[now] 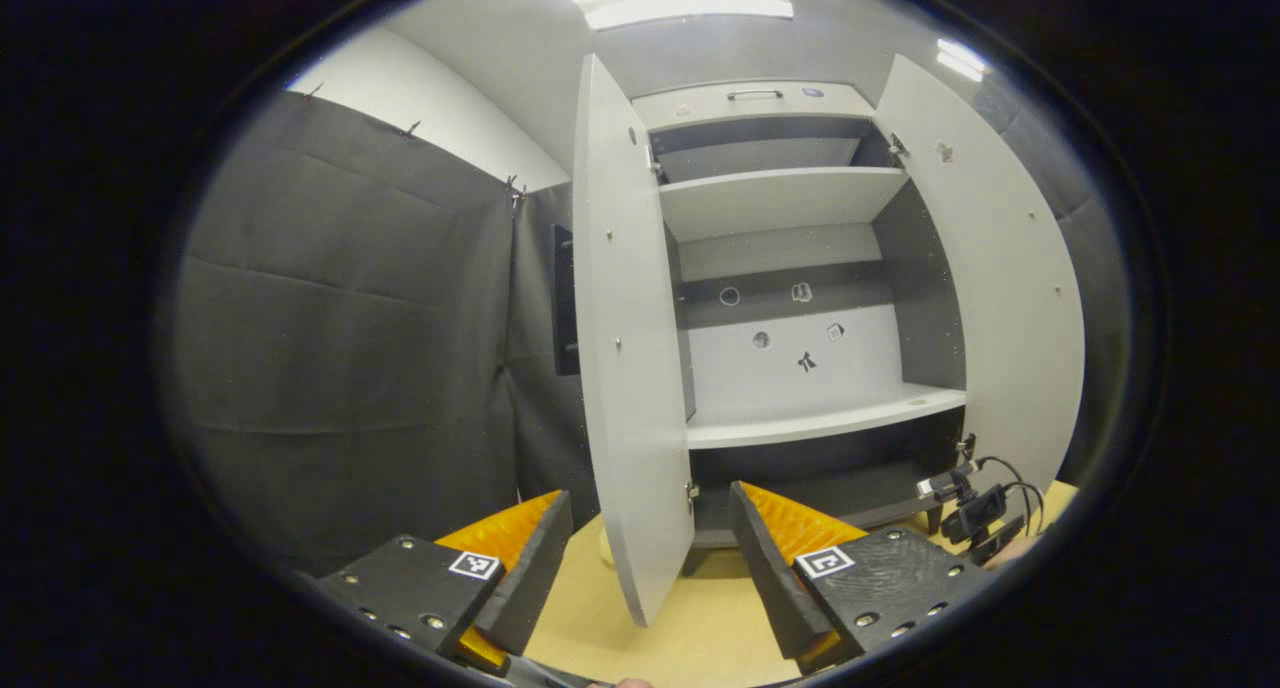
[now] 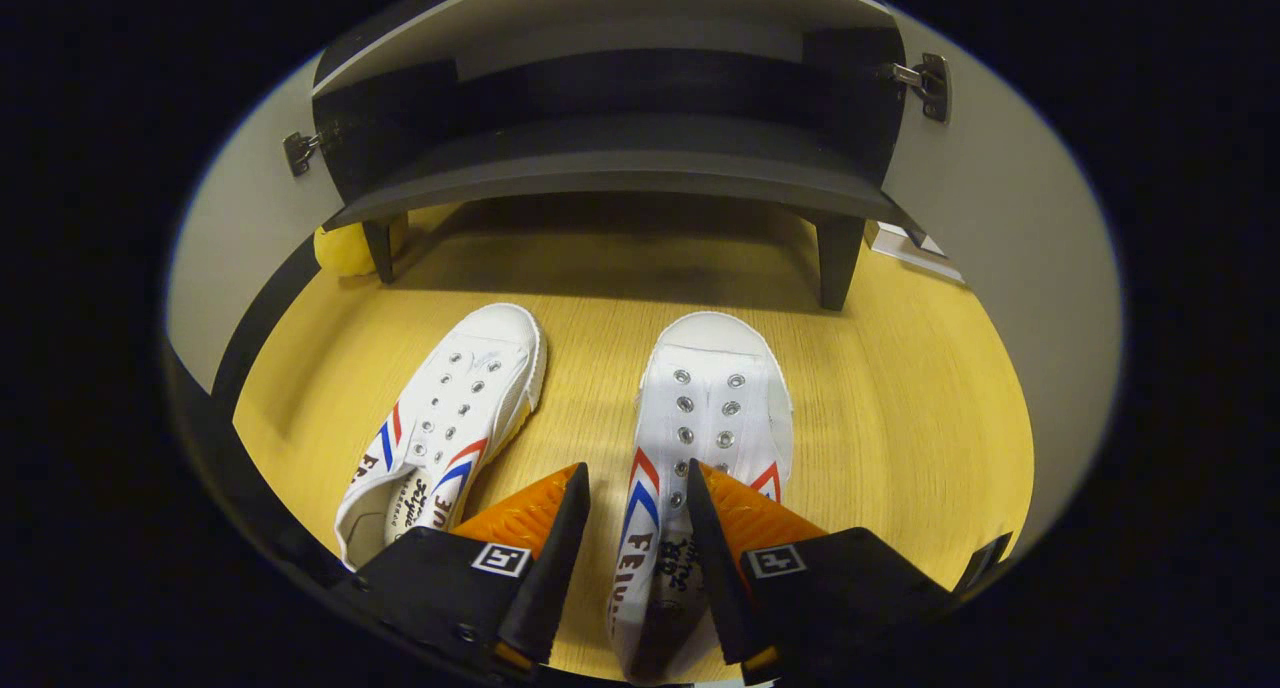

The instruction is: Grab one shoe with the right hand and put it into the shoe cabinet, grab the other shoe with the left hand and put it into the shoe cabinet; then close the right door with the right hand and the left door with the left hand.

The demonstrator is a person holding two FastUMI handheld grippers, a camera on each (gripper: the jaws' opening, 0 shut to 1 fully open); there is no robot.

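On the desk (image 2: 900, 398) before the open shoe cabinet (image 1: 800, 268), the right gripper (image 2: 637, 498) straddles the right shoe's (image 2: 715, 398) left side, fingers spread, contact unclear; the left shoe (image 2: 455, 408) lies beside. Left gripper (image 1: 650, 528) released.

Counted in the booth
Two white sneakers (image 2: 450, 408) (image 2: 705, 418); one shoe cabinet (image 1: 790, 298), two open doors (image 1: 625, 348) (image 1: 990, 288), two shelves (image 1: 775, 198) (image 1: 820, 423).

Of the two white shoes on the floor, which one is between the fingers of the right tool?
The shoe on the right in the right gripper view, pointing straight at the cabinet. The right tool straddles its side wall. The other shoe lies apart, angled.
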